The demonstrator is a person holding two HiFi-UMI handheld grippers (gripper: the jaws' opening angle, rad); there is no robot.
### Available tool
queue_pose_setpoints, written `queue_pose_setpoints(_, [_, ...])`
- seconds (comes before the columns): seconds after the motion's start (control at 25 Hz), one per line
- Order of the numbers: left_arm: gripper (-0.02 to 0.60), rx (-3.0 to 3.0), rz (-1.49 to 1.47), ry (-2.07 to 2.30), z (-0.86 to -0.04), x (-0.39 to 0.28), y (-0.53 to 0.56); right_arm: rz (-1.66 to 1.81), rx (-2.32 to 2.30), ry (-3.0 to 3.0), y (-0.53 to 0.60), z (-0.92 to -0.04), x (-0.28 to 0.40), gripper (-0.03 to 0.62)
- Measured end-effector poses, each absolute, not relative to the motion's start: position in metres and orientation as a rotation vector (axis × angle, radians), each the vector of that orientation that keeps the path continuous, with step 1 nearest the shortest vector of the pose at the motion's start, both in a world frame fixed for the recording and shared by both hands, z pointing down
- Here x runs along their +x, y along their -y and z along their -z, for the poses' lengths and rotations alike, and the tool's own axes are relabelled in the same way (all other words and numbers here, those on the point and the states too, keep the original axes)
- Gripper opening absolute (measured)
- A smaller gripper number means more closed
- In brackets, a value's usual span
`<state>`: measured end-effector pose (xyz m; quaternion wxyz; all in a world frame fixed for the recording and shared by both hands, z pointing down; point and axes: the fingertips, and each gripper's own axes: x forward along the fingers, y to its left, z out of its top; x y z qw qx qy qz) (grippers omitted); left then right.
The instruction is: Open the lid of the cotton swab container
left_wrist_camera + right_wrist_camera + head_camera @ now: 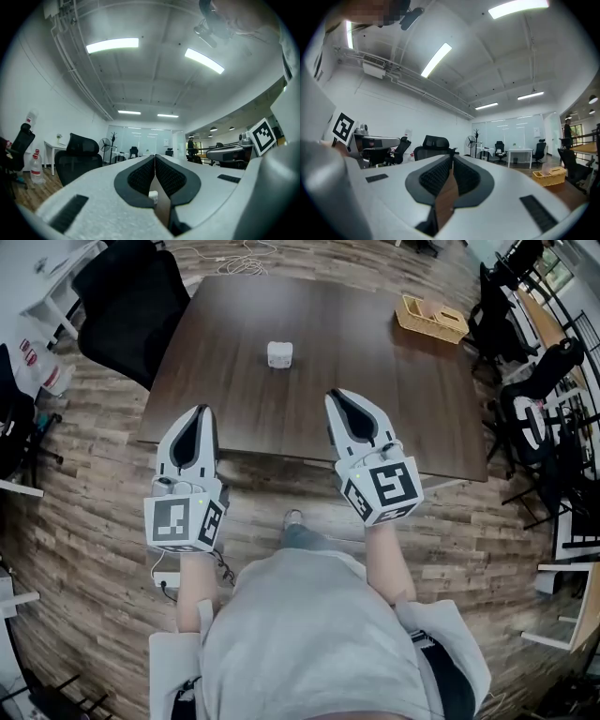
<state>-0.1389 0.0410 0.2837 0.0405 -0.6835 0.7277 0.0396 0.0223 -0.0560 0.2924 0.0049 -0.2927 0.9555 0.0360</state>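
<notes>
A small white cotton swab container (279, 354) stands with its lid down near the middle of the dark brown table (422, 418). In the left gripper view that container (153, 197) shows tiny and far off through the slit between the jaws. My left gripper (198, 420) is held at the table's near edge, shut with nothing in it, jaws touching (154, 161). My right gripper (345, 404) reaches just over the near edge, also shut and empty (451, 161). Both point level toward the container, well short of it.
A woven basket (430, 319) sits at the table's far right corner. Black office chairs (131, 296) stand at the left and more at the right (525, 399). White cables lie on the floor beyond the table. The person's legs and one foot (293, 518) show below.
</notes>
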Motion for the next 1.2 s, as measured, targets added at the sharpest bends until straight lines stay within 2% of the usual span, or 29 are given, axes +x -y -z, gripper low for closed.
queue_pose_setpoints(0.72, [0.011,-2.075,-0.084,-2.227,-0.284,-0.142,0.077,-0.04,-0.769,-3.068,0.168,-0.315,0.0,0.028])
queue_pose_setpoints(1.2, [0.011,-2.147,-0.075,-2.221,-0.295,-0.196,0.145,0.048,-0.757,-3.192,0.229,-0.359,-0.062,0.029])
